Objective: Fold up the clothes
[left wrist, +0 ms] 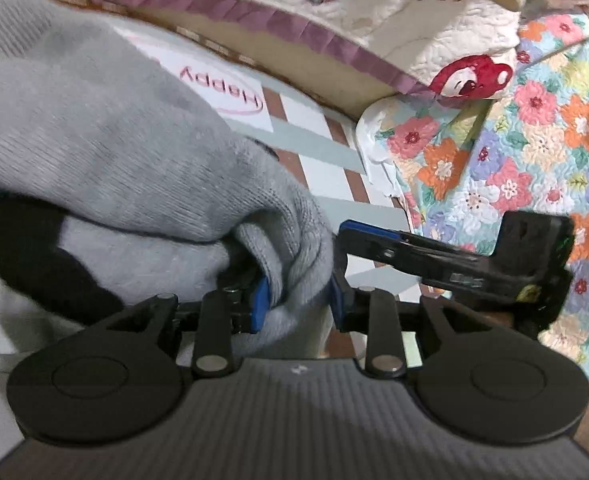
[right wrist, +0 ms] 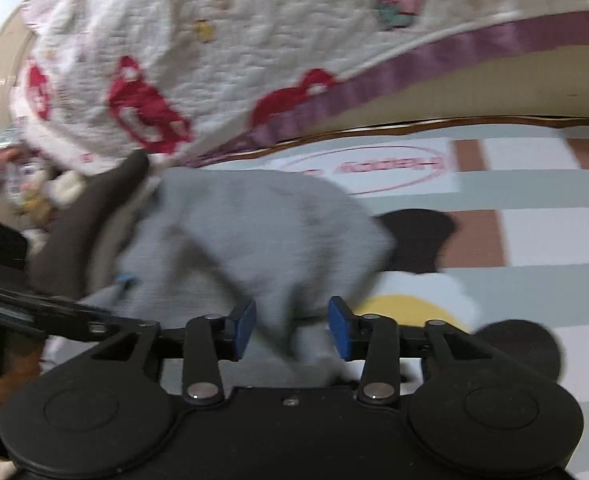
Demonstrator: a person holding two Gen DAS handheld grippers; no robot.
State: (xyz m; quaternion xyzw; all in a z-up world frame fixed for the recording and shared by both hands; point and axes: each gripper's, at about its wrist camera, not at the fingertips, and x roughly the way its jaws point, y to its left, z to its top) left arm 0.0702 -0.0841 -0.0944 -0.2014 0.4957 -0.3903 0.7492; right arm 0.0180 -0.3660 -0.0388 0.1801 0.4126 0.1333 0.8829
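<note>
- One grey knit garment [left wrist: 94, 128] lies bunched on a striped mat [left wrist: 326, 128], which carries it; in the right wrist view the garment [right wrist: 262, 216] sits towards the mat's left end, short of the far edge.
- The mat [right wrist: 534, 240] has pale green, white and brown stripes and one white label [left wrist: 230, 96] with "Happy" in pink script inside an oval, near its far edge.
- Black patches [right wrist: 418, 236] show beside the garment, one at its right and another [right wrist: 522, 344] nearer the camera; whether they belong to the garment or the mat I cannot tell.
- Left gripper [left wrist: 296, 304]: jaws partly open, a fold of the grey knit between the blue pads [left wrist: 259, 304]. The cloth touches the left pad; whether both pads press on it I cannot tell.
- Right gripper [right wrist: 292, 328]: jaws stand wide apart, grey cloth lying in the gap, clear of the right pad [right wrist: 340, 328]; blur hides the rest.
- In the left wrist view the right gripper [left wrist: 454, 256] reaches in from the right, its tip just beside the garment's fold.
- Two quilts beyond the mat: one cream with red figures and a purple border [right wrist: 174, 60], one floral [left wrist: 534, 152].
- No containers in view.
</note>
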